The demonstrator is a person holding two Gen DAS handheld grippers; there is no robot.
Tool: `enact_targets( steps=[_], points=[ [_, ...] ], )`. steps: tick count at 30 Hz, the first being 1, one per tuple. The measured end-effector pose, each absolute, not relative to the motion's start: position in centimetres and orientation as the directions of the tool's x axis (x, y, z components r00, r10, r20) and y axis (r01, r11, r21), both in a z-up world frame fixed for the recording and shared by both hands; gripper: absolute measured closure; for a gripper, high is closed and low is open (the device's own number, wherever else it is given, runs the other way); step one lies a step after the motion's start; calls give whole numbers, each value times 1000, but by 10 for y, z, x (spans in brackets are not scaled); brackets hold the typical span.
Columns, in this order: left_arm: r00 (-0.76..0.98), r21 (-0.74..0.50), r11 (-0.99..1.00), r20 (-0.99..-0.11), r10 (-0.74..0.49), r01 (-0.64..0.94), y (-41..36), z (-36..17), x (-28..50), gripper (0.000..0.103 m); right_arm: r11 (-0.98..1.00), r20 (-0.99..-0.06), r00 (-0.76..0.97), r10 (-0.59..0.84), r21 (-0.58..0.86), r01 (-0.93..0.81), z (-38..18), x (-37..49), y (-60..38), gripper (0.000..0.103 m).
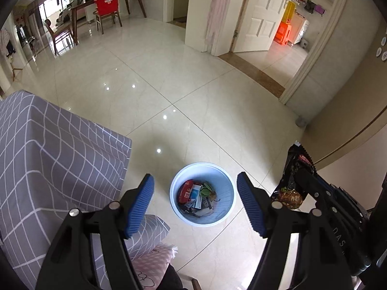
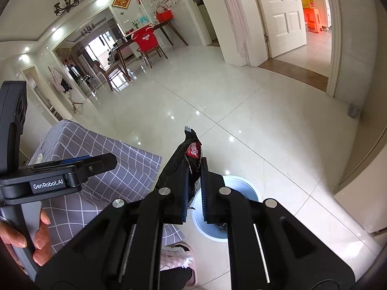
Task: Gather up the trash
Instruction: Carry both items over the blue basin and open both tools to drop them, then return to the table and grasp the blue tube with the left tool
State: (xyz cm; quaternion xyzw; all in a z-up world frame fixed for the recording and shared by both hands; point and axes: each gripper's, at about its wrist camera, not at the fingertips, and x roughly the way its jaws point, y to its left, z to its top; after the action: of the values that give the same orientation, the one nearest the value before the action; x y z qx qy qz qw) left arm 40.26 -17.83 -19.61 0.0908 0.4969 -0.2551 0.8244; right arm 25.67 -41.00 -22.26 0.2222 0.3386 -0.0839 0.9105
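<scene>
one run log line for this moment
left gripper: open, empty | right gripper: shut on black wrapper | bin: on floor, holds trash

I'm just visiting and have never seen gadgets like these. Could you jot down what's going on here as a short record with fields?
setting: home with a glossy tiled floor
trash bin: pale blue bin standing on the floor, already holding wrappers and scraps
left gripper: open, nothing between its blue pads, aimed down at the bin
right gripper: shut on a black snack wrapper, held above the bin
nearby: grey checked cloth covering furniture beside the bin
step not yet done: wrapper not yet dropped in
</scene>
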Motion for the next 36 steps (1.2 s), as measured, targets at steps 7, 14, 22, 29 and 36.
enact_targets(
  steps=[7,14,22,29,36],
  points=[
    [411,-100,867,-850,-330,488,-163,-187,404,32,885,-620,784,-10,359,295,-216,267,-403,80],
    [446,-100,871,-827,-341,480,-142,-168,400,30,875,-613,790,2,384,296,-211,267,-400,46],
    [499,-92,884,-796,-341,458,-97,-139,382,29,895,-599,800,45,379,233,-186,263,-366,46],
    [574,-67,920,-763,-296,386,-30,-113,366,27,932,-564,813,144,354,81,-154,267,-292,46],
    [649,4,967,-743,-166,253,73,-103,355,25,939,-564,783,261,336,-71,-142,280,-207,44]
  ],
)
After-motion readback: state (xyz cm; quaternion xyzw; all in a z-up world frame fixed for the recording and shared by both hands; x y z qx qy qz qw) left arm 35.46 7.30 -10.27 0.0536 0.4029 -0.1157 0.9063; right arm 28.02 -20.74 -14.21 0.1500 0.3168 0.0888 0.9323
